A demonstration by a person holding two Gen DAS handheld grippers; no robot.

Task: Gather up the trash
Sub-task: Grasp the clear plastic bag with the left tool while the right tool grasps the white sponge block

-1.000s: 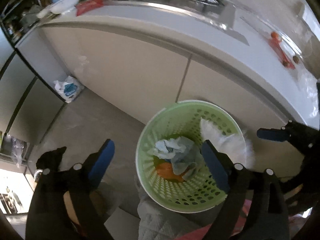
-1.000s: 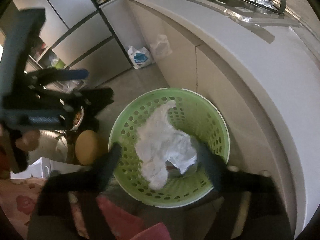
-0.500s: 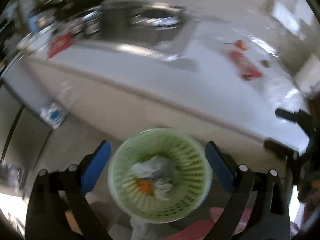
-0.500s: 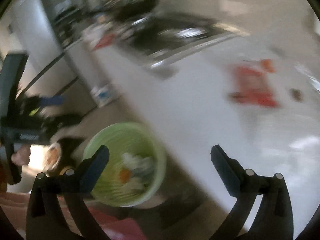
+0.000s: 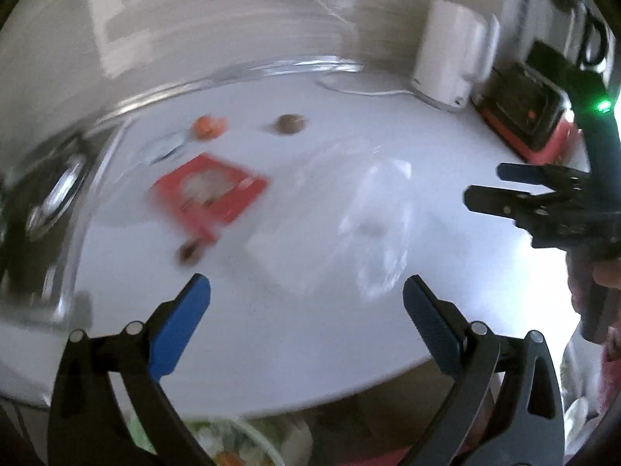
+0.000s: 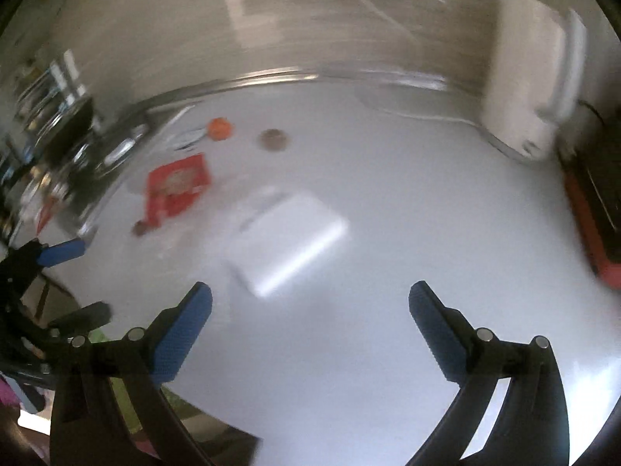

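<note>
From the left wrist, our left gripper (image 5: 306,291) is opening, nothing between its jaws. The red wrapper (image 5: 209,194) lies at eleven o'clock on the white counter (image 5: 310,330), the crumpled clear plastic (image 5: 380,225) at one. The blur warns us: a hurried reach could skid the light plastic away.

From the right wrist, our right gripper (image 6: 310,299) gapes empty; a white packet (image 6: 287,240) lies at twelve. Both grippers converging might collide.

Left gripper (image 5: 306,287): black forked arms, blue textured pads, silver round pins at the joints.
Right gripper (image 6: 310,295): same black frame, blue pads, silver pins.
Right gripper body: a green light is seen lit on it.
</note>
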